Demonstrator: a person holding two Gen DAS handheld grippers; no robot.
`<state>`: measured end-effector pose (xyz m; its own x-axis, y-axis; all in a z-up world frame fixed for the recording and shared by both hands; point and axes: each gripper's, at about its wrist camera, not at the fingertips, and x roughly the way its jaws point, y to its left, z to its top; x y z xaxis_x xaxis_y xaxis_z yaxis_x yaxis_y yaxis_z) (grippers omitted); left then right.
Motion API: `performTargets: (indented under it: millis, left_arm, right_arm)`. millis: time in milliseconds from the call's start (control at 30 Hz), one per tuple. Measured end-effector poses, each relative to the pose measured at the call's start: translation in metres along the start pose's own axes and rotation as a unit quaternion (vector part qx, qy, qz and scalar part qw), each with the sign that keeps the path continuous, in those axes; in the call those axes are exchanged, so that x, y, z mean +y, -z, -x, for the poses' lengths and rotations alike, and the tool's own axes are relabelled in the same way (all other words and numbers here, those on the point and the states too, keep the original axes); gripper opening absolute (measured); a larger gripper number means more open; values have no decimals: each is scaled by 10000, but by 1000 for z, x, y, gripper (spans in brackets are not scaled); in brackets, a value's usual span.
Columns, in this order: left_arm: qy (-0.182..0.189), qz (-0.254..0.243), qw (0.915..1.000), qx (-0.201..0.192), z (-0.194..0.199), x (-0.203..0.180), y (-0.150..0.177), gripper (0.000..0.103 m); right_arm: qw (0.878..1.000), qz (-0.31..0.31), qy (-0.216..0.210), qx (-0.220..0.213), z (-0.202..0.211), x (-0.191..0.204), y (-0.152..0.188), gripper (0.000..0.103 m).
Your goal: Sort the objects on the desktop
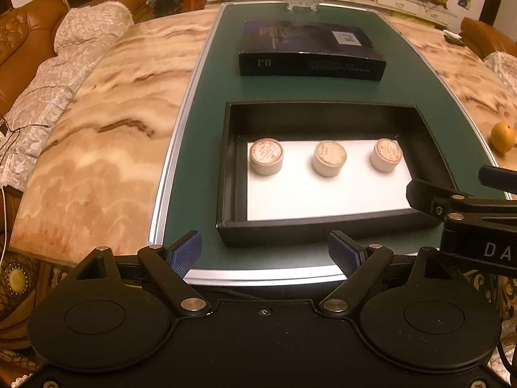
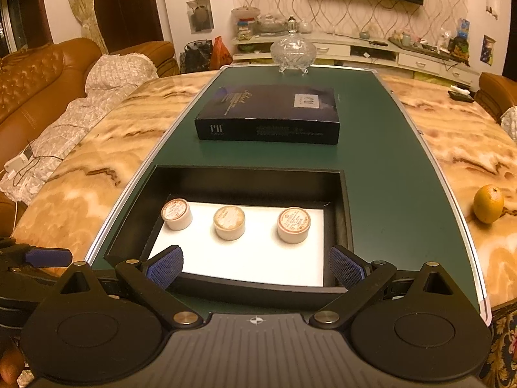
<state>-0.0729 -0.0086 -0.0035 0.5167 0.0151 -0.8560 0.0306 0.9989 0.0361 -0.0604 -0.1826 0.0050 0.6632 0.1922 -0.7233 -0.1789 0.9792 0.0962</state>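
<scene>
Both grippers hang spread wide and empty at the near edge of the green mat [image 1: 200, 135] — the left gripper [image 1: 265, 253] short of the black tray [image 1: 223, 174], the right gripper [image 2: 257, 266] over its near wall. Three small round tins [image 2: 229, 223] sit in a row inside, with the lid-like dark box [image 2: 268, 119] lying beyond; I'd guess the tins are sorted, so next comes reaching past the tray for that box — likely with both hands.

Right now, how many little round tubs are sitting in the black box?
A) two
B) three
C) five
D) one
B: three small round tubs, left, middle and right, stand in a row on the white liner of the open black box.
</scene>
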Motion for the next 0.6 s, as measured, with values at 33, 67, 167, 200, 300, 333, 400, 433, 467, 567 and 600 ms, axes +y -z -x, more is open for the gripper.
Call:
performTargets:
  millis: [33,67,167,200,300,333,400,433,467,567,600]
  left_arm:
    - [-3,-11,10000,5,-1,0,-2,87]
    - [-4,-22,10000,8,-3,-1,-5,87]
    - [26,-43,10000,8,-7,-2,-15,87]
    - [33,-43,10000,6,-8,-2,-18,87]
    - [68,-15,10000,9,-13,-1,-29,87]
    - [63,-22,10000,3,-14,-1,-33,87]
    - [65,-7,10000,1,-16,1,-41,87]
    - [78,-17,10000,-11,-17,1,-45,87]
    - [72,-37,10000,-4,-19,2,-49,88]
    - [67,-35,9999,75,-26,3,-57,88]
    - [85,-20,9999,120,-30,3,-60,88]
  right_arm:
    - [10000,-9,-1,4,-1,-1,-1,100]
    - [10000,-28,-11,13,-2,-3,-4,100]
    - [10000,-68,-11,28,-7,-8,-11,100]
    - [10000,-87,-16,34,-9,-10,-14,100]
    - [10000,-61,22,61,-15,-14,-24,100]
    - [10000,-48,29,76,-17,-15,-27,100]
    - [9999,-35,17,118,-23,-16,-33,100]
    - [9999,-57,-3,152,-26,-17,-35,100]
    - [9998,-85,-23,189,-29,-18,-37,100]
    - [9995,-111,-36,282,-39,-19,-44,100]
    - [9994,-135,-56,312,-42,-20,-45,100]
